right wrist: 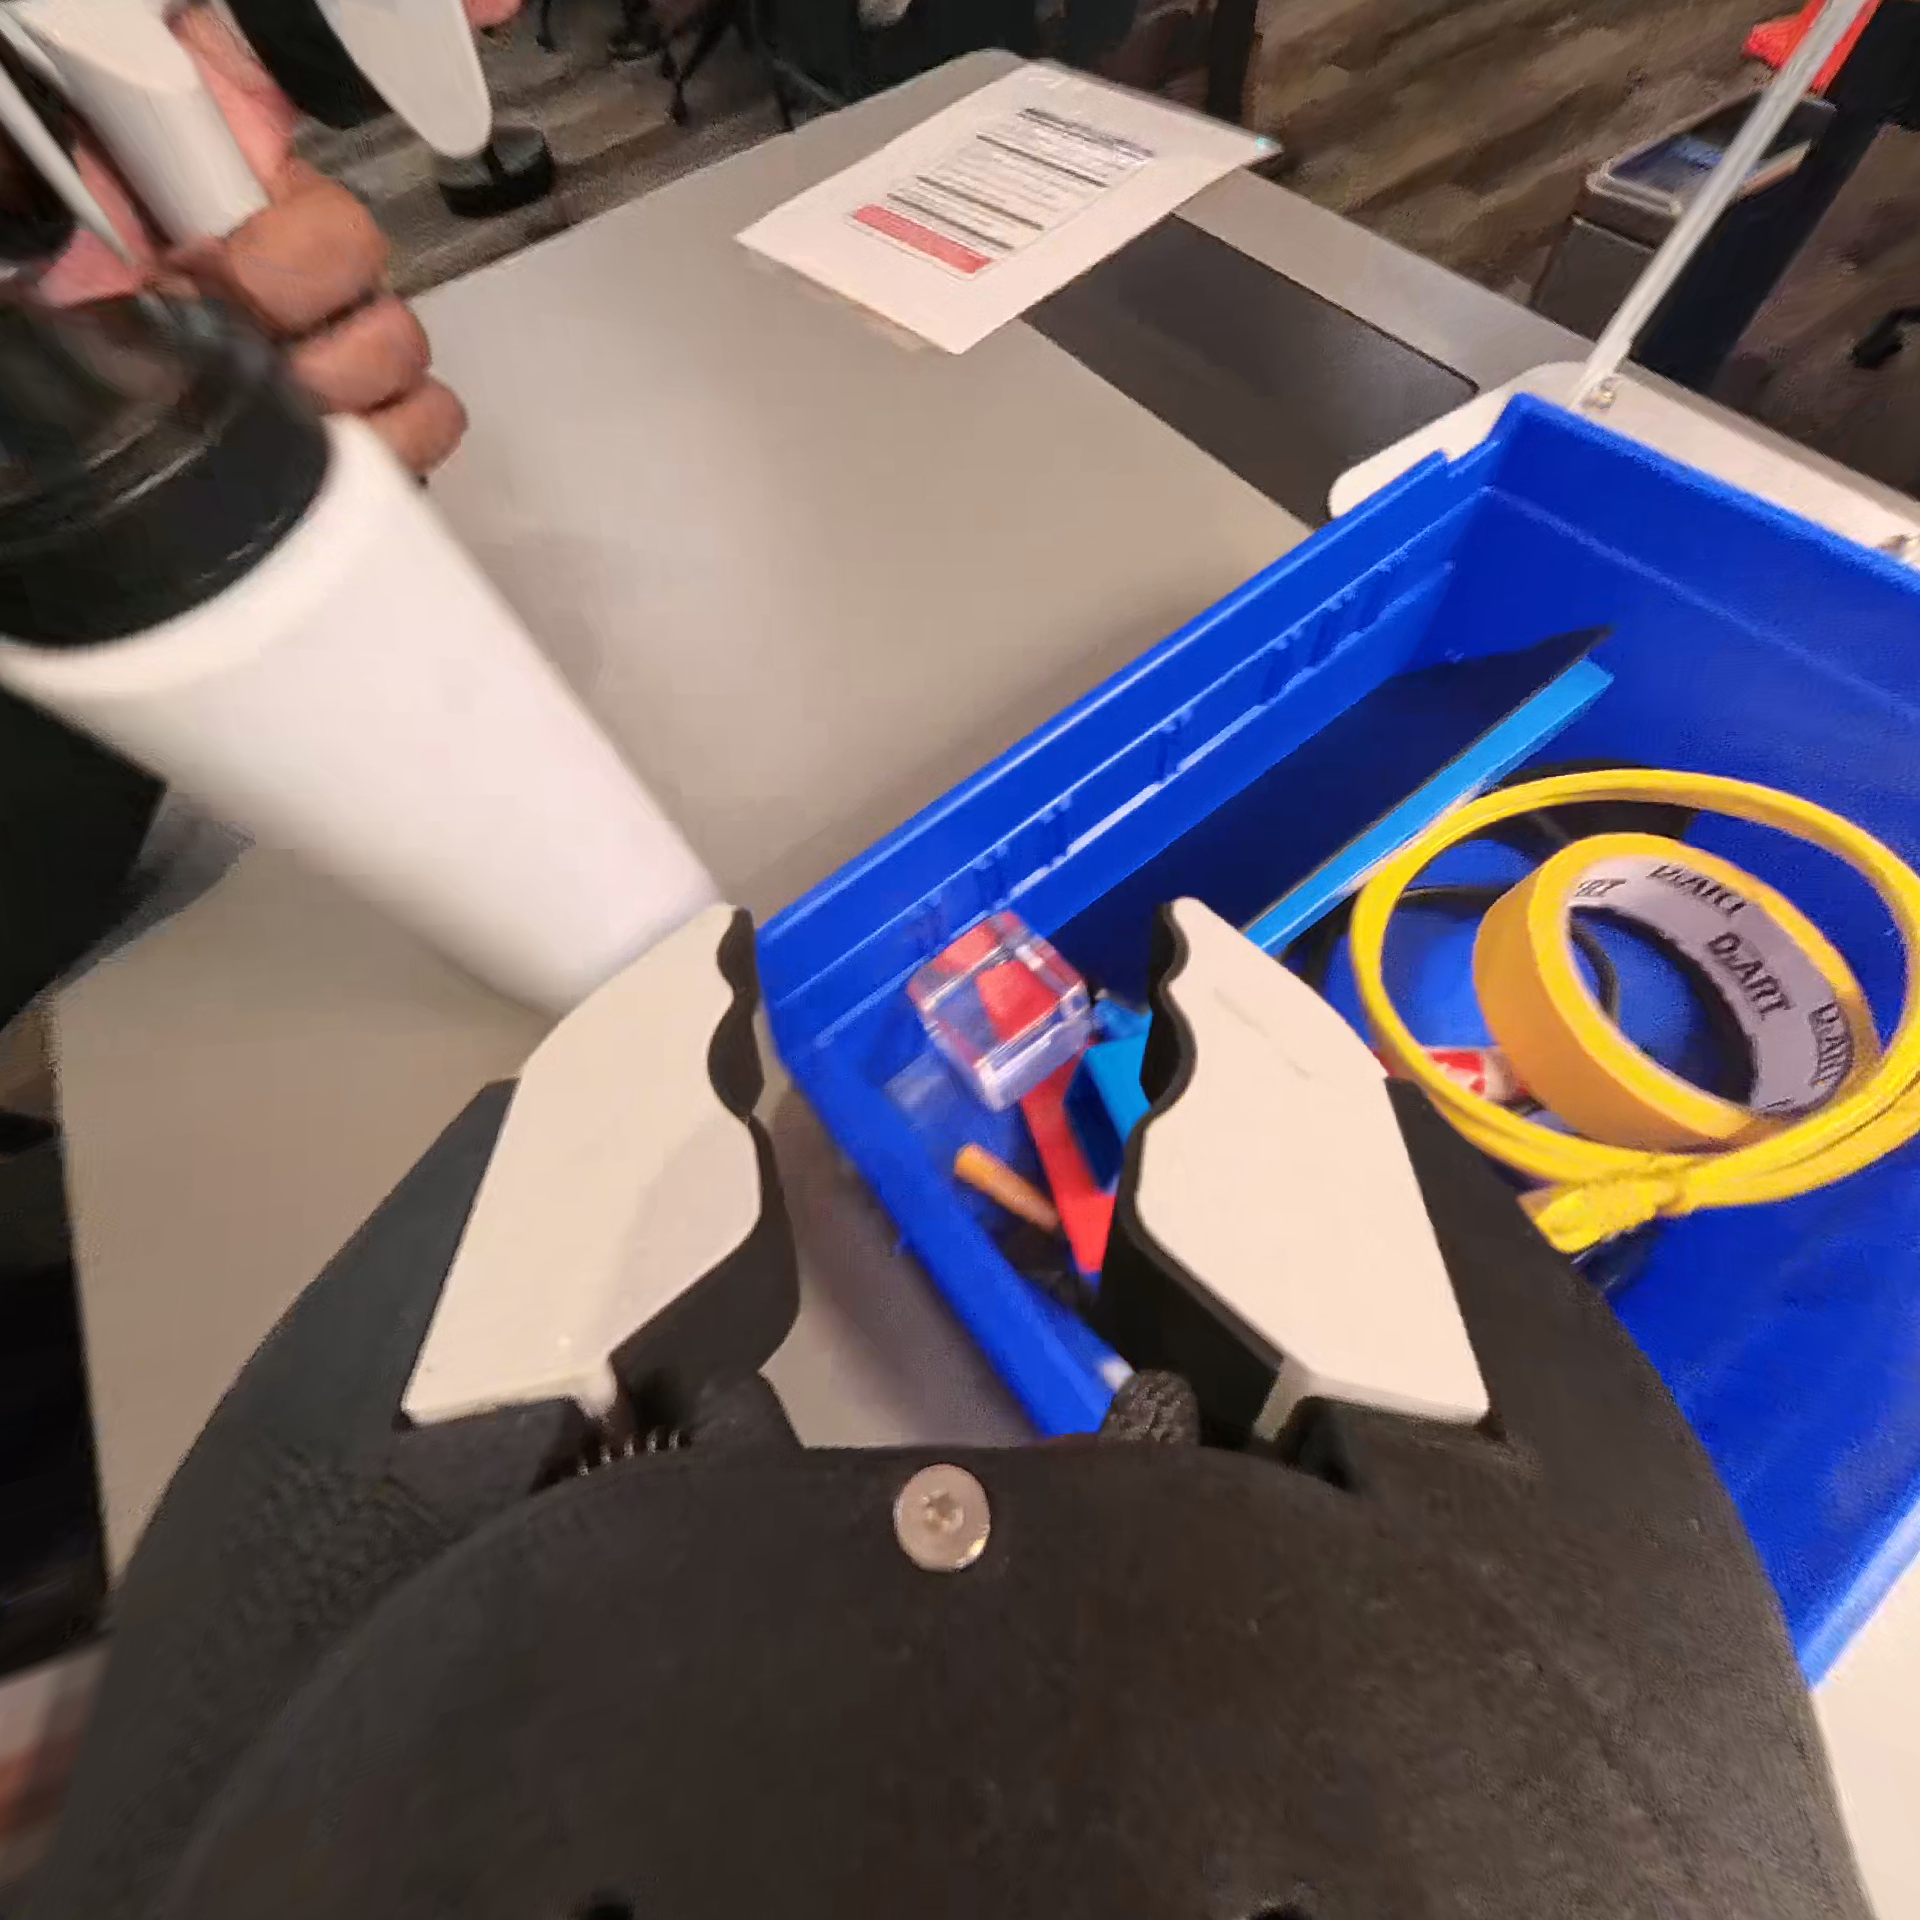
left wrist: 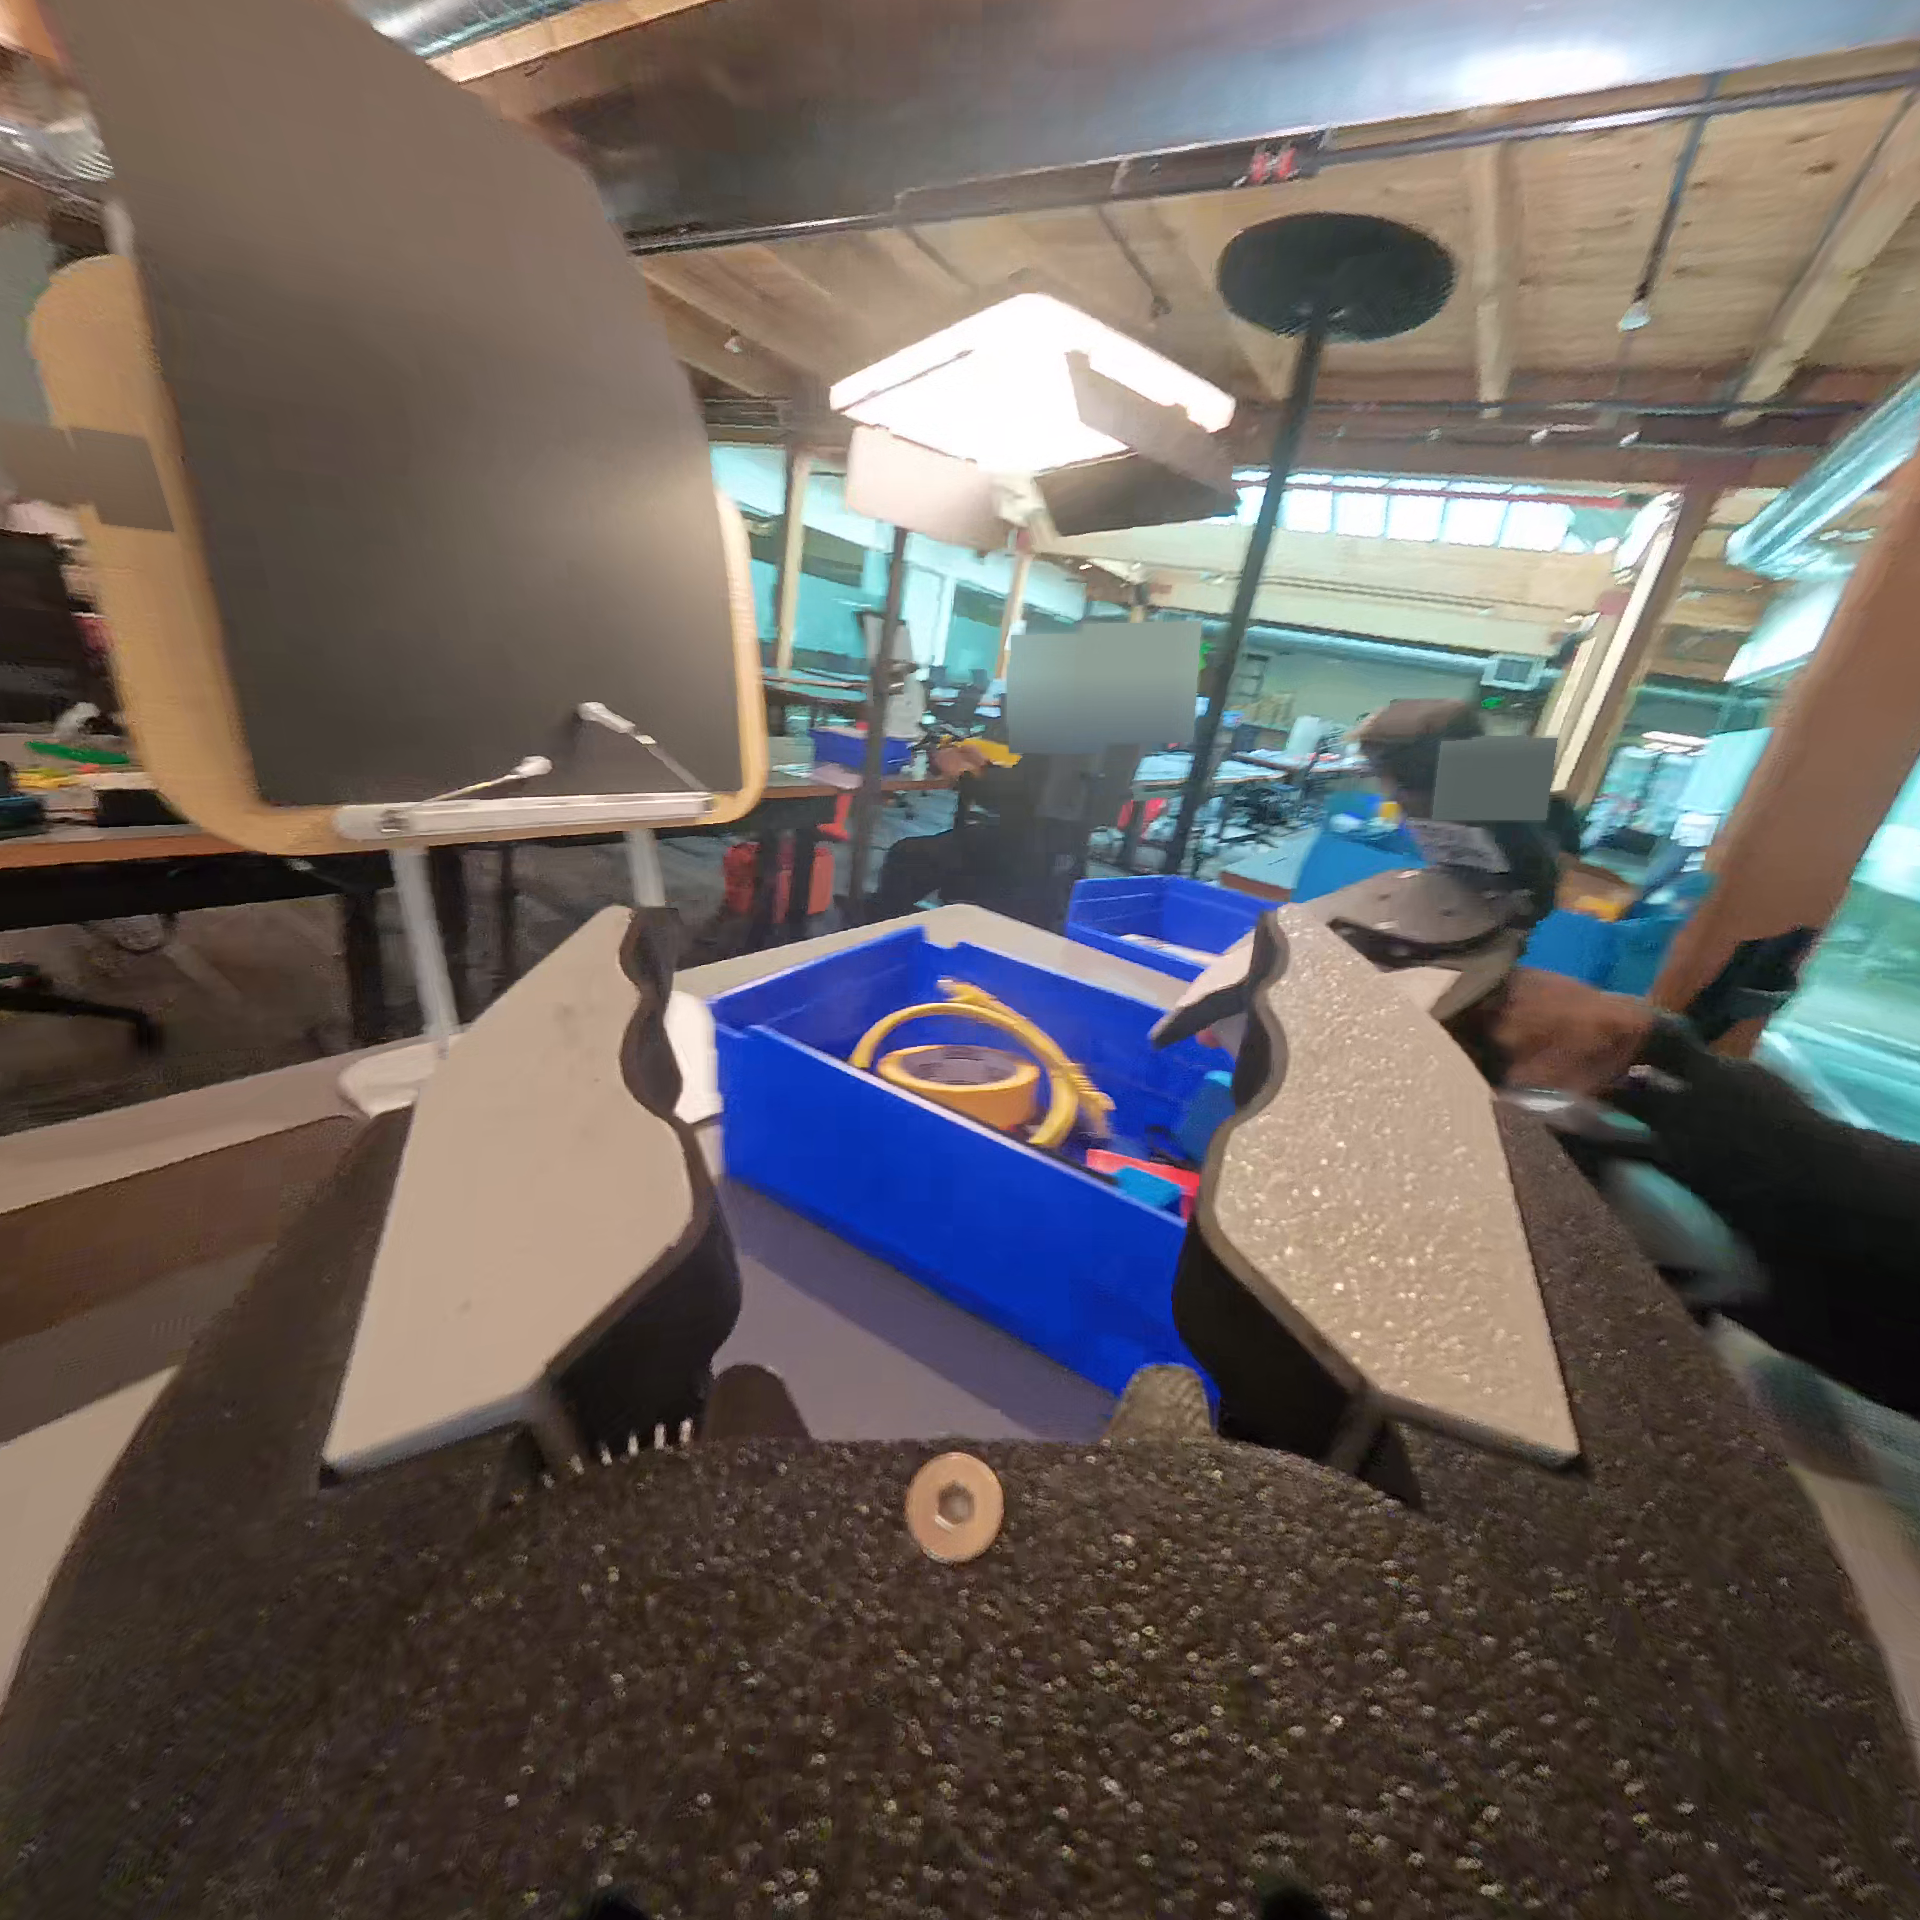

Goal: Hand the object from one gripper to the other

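Over a grey table [right wrist: 790,582] in a busy workshop, both handheld grippers hang with their jaws apart and nothing between them, so the handover has not begun. No object is yet picked out; the candidates all lie in the blue bin [right wrist: 1039,831] on the table. The right gripper [right wrist: 951,997] is much the nearer: it looks down into the bin's near corner, where a clear plastic cube [right wrist: 1003,1008] rests on a red stick [right wrist: 1060,1153], directly ahead of and just beyond its jaw tips. The stick's long axis runs roughly along the gripper's line of sight, toward the camera. Farther to that gripper's right lie a roll of yellow tape [right wrist: 1621,997] and a coiled yellow cable [right wrist: 1662,1164]. The left gripper [left wrist: 956,1039] is held higher and level, facing the bin's long side from well back, with the tape and cable showing between its jaws. A person's hand [right wrist: 332,312] grips the left tool's white handle [right wrist: 343,758] at the left of the right wrist view. By these views, the right gripper looks best placed to make the first pick, with a short drop into the corner.
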A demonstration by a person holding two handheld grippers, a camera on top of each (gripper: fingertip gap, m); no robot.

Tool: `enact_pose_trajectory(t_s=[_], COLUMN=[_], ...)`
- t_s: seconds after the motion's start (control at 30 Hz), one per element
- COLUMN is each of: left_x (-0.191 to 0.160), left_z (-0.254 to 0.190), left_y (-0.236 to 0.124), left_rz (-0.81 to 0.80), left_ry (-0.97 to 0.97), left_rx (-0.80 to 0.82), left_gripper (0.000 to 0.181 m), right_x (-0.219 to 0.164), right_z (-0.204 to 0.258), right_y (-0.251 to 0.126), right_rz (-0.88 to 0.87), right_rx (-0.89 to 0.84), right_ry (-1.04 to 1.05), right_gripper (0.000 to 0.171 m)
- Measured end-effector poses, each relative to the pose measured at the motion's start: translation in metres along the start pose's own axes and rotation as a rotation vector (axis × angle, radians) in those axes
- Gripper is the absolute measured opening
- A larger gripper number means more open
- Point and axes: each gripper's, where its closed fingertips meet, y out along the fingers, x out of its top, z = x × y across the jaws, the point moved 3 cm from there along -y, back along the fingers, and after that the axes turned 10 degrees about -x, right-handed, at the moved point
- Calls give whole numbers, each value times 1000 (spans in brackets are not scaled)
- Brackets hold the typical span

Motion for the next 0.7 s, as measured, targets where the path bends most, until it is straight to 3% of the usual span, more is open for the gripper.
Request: enact_pose_trajectory(t_s=[0.2, 0.27, 0.4, 0.47, 0.57, 0.7], left_x=[-62, -93, -86, -96, -99, -101], left_z=[80, 92, 90, 89, 89, 89], left_y=[7, 2, -3, 0, 6, 8], left_rz=[-85, -32, -113, -69, -38, -27], left_ry=[100, 93, 9, 0, -12, -20], left_rx=[193, 235, 197, 178, 166, 161], left_gripper=[66, 66, 64, 62, 62, 62], right_x=[-6, -16, -32, -39, -34, -23], right_z=[-54, -57, -56, -54, -51, -43], right_y=[59, 72, 89, 95, 96, 93], right_rz=[191, 261, 362, 418, 382, 313], right_rx=[-189, -191, -179, -169, -188, -183], right_ry=[59, 69, 34, -7, -49, -73], right_gripper=[73, 72, 69, 64, 47, 38])
